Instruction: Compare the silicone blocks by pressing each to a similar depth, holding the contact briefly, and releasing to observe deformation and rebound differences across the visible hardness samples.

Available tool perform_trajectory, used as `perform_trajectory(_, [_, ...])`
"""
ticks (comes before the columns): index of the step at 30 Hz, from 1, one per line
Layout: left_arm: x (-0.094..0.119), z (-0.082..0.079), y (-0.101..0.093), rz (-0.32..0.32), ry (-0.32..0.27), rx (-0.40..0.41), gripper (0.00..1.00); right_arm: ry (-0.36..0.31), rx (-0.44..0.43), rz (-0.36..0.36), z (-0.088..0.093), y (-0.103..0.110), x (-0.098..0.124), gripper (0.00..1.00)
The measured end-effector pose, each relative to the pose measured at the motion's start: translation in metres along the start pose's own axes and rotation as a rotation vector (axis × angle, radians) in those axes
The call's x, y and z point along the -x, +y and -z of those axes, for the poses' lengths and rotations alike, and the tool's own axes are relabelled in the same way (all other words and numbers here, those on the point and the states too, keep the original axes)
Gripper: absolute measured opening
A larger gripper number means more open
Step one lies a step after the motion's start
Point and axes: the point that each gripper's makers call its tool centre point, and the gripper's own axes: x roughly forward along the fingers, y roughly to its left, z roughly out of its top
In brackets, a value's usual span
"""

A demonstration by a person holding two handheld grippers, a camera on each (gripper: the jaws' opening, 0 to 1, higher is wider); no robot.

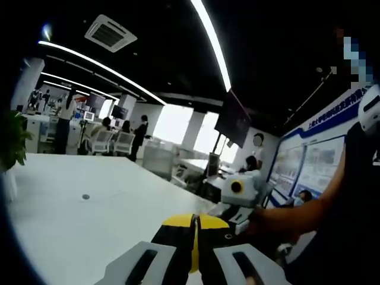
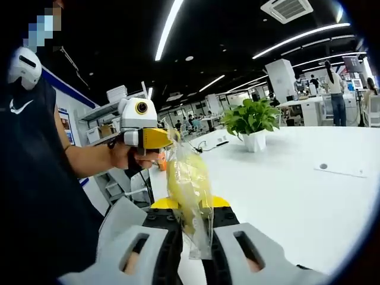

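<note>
White tabletop [image 1: 77, 219] is seen across the left and centre of the left gripper view, with one small dark round mark on it at centre left. One green plant [image 1: 12, 142] is cut off at the left edge. At the bottom centre the left gripper [image 1: 194, 252] rises with its two grey-and-black jaws pressed together, yellow tips meeting with no gap; nothing can be made out between them. Just right of centre, the right gripper [image 1: 237, 196] is seen as a white body, held by a person's hand [image 1: 264, 224] whose forearm runs to the lower right. Several seated and standing people are visible far off in the upper left and centre; their number cannot be told exactly.

In the right gripper view, a person's dark sleeve fills the left side. At upper centre left, the left gripper [image 2: 155, 138] is held in one hand [image 2: 127, 157], its yellow end touching the top of one clear plastic bag [image 2: 189, 184] holding a yellow silicone block. The bag hangs down the middle of the frame into the right gripper [image 2: 193, 237] at bottom centre, whose two jaws are clamped on its lower part. One potted plant [image 2: 249, 122] stands on the white table [image 2: 297, 196] at centre right, and one flat white sheet [image 2: 341, 169] lies at the right.
</note>
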Motion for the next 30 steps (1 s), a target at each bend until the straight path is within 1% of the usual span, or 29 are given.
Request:
perform_trajectory(2, [0.002, 0.001, -0.003, 0.001, 0.000, -0.005, 0.00, 0.013, -0.001, -0.003, 0.000, 0.004, 0.000, 0.03])
perform_trajectory(4, [0.005, 0.004, -0.007, 0.011, 0.025, 0.006, 0.00, 0.036, 0.009, -0.012, 0.003, 0.007, 0.001, 0.02])
perform_trajectory(6, [0.009, 0.006, -0.009, 0.013, 0.035, -0.038, 0.00, 0.056, 0.012, -0.017, 0.005, 0.010, -0.001, 0.02])
perform_trajectory(8, [0.010, 0.009, -0.007, 0.002, 0.046, -0.017, 0.00, 0.077, 0.021, -0.020, 0.008, 0.012, -0.002, 0.02])
perform_trajectory(11, [0.011, 0.012, -0.007, 0.002, 0.041, -0.024, 0.00, 0.084, 0.017, -0.014, 0.010, 0.011, -0.002, 0.01])
perform_trajectory(12, [0.011, 0.013, -0.005, 0.004, 0.046, -0.010, 0.00, 0.093, 0.021, -0.009, 0.011, 0.009, -0.002, 0.01])
perform_trajectory(13, [0.011, 0.014, -0.005, 0.005, 0.049, -0.014, 0.00, 0.096, 0.022, -0.007, 0.011, 0.009, -0.002, 0.01])
perform_trajectory(14, [0.010, 0.015, -0.003, 0.002, 0.047, -0.036, 0.00, 0.101, 0.023, -0.003, 0.012, 0.008, -0.002, 0.01])
perform_trajectory(16, [0.009, 0.016, -0.002, 0.002, 0.056, -0.038, 0.00, 0.108, 0.026, 0.004, 0.013, 0.006, -0.001, 0.01])
perform_trajectory(17, [0.008, 0.017, -0.003, 0.005, 0.058, -0.072, 0.00, 0.110, 0.027, 0.007, 0.013, 0.005, -0.001, 0.00])
perform_trajectory(18, [0.007, 0.017, -0.002, 0.001, 0.059, -0.085, 0.00, 0.112, 0.026, 0.009, 0.014, 0.004, -0.001, 0.00])
perform_trajectory(20, [0.005, 0.018, 0.001, -0.002, 0.057, -0.082, 0.00, 0.123, 0.027, 0.019, 0.014, 0.002, 0.000, 0.00])
perform_trajectory(21, [0.005, 0.018, 0.002, -0.004, 0.054, -0.095, 0.00, 0.124, 0.029, 0.023, 0.014, 0.001, 0.000, 0.00])
perform_trajectory(22, [0.004, 0.017, 0.004, -0.009, 0.048, -0.133, 0.00, 0.125, 0.028, 0.027, 0.014, 0.000, 0.000, 0.00])
perform_trajectory(23, [0.003, 0.017, 0.005, -0.016, 0.045, -0.155, 0.00, 0.125, 0.027, 0.034, 0.014, -0.002, 0.000, 0.00])
perform_trajectory(26, [0.001, 0.023, 0.006, -0.006, 0.075, -0.122, 0.01, 0.124, 0.031, 0.041, 0.013, -0.003, -0.002, 0.00])
perform_trajectory(28, [0.002, 0.023, 0.007, -0.015, 0.074, -0.127, 0.00, 0.130, 0.034, 0.045, 0.014, -0.004, -0.002, 0.00])
perform_trajectory(30, [0.003, 0.022, 0.005, -0.020, 0.078, -0.113, 0.00, 0.129, 0.037, 0.042, 0.013, -0.003, -0.002, 0.00])
